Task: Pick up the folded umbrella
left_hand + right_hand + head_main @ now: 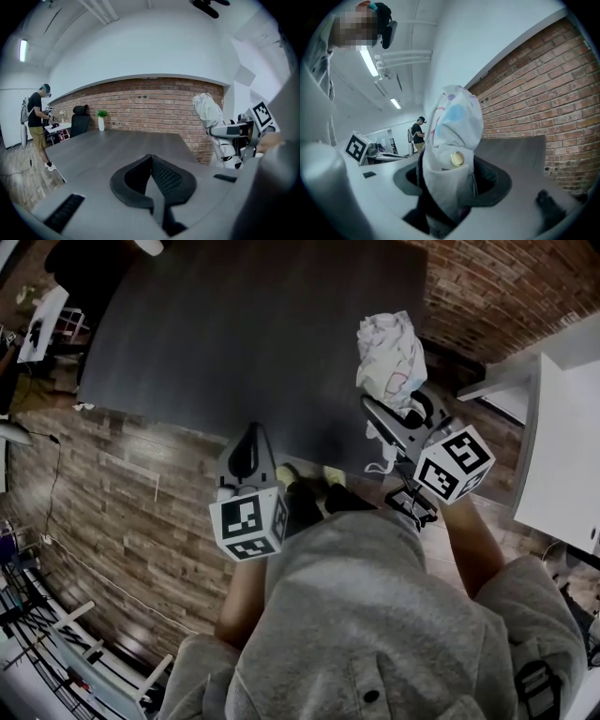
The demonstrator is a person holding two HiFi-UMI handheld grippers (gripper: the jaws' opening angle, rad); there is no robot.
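While the left gripper has its fingers closed, the right gripper grips the folded umbrella

Folded umbrella: soft crumpled cloth, glossy metal snap. Desk: matt dark woodgrain. Wall behind desk: rough brick.

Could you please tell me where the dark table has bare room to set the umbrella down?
The dark table is bare almost everywhere, from the left gripper to the brick wall; only a potted plant stands at its far end. Its near right corner is crowded: the right gripper holds the umbrella there.
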